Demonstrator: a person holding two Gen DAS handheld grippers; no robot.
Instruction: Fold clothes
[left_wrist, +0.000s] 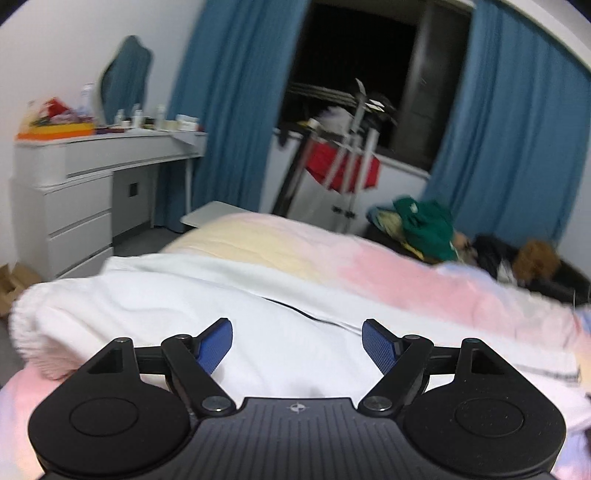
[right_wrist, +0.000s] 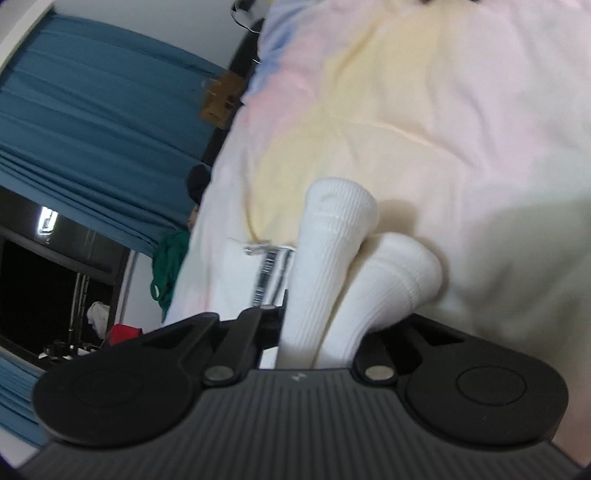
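Observation:
A white garment (left_wrist: 192, 295) with ribbed hems lies spread on the pastel bed cover (left_wrist: 406, 273). My left gripper (left_wrist: 297, 345) is open and empty, its blue pads (left_wrist: 216, 345) just above the white cloth. In the right wrist view my right gripper (right_wrist: 321, 332) is shut on the garment's white ribbed cuffs (right_wrist: 332, 258), two thick ribbed tubes that stick out forward between the fingers over the bed cover (right_wrist: 443, 110). The fingertips themselves are hidden by the cloth.
A white dresser (left_wrist: 81, 199) with clutter stands at the left. Blue curtains (left_wrist: 236, 92) frame a dark window. A drying rack (left_wrist: 343, 147) with a red cloth stands behind the bed. A green garment (left_wrist: 424, 225) and dark items lie at the bed's far right.

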